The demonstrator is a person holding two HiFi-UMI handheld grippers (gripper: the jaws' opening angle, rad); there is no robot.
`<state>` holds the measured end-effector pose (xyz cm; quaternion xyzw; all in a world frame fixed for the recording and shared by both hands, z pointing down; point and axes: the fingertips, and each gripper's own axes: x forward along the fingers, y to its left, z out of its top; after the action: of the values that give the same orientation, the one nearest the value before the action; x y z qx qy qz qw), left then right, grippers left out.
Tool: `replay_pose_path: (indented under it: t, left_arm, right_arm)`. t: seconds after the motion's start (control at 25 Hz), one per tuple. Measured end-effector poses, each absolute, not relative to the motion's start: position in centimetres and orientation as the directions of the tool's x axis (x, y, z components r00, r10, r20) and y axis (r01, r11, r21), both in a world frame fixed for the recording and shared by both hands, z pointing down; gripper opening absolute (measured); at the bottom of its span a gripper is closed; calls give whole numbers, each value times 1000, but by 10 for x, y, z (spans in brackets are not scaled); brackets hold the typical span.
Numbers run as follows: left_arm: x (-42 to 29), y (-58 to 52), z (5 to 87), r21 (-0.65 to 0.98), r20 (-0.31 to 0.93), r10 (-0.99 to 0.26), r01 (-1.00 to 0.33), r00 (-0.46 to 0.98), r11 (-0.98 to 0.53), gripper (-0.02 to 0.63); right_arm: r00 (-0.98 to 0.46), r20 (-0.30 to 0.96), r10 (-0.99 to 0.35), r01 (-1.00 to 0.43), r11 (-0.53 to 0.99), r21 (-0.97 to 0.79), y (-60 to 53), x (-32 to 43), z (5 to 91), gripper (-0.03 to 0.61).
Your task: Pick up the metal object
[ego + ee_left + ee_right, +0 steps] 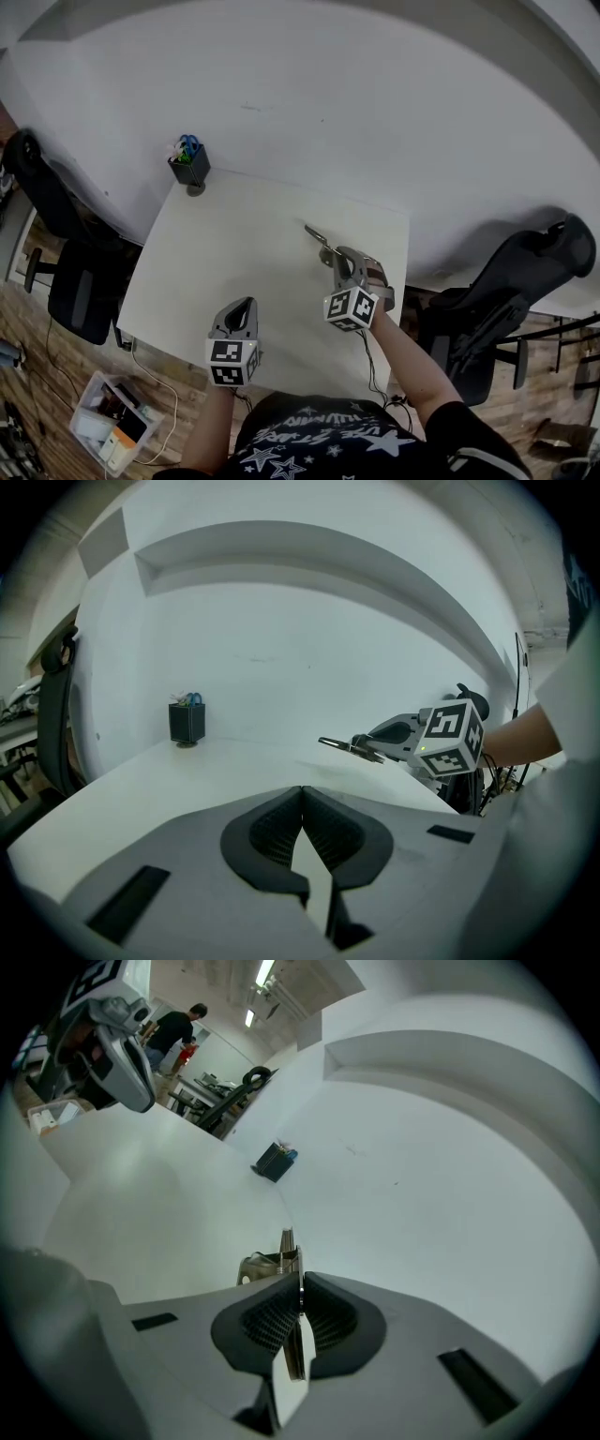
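Note:
The metal object (319, 239) is a thin silvery bracket, lifted a little above the white table (234, 262). My right gripper (343, 260) is shut on it, near the table's right side. In the right gripper view the metal object (282, 1252) sticks out edge-on beyond the closed pads of the right gripper (298, 1283). The left gripper view shows the metal object (349, 745) jutting left from the right gripper (394, 735). My left gripper (241, 311) hovers at the table's front edge, shut with nothing in it (302, 794).
A black pen holder (191, 167) with scissors stands at the table's far left corner. Office chairs flank the table at left (66, 281) and right (506, 300). A plastic box (112, 427) sits on the floor front left. A white wall curves behind the table.

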<state>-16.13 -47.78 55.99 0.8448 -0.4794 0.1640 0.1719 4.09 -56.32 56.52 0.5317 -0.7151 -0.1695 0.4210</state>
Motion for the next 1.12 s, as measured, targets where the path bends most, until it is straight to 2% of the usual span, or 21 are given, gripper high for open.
replay_pose_path:
  t: [0.64, 1.12]
  left_arm:
    - [-114, -386, 509, 93, 374, -798, -875, 473, -475, 18]
    - [-78, -285, 501, 87, 356, -807, -876, 472, -474, 18]
  right_arm:
    - [-127, 381, -916, -775, 331, 539, -425, 104, 515, 51]
    - [-116, 371, -921, -828, 296, 475, -319, 149, 511, 51]
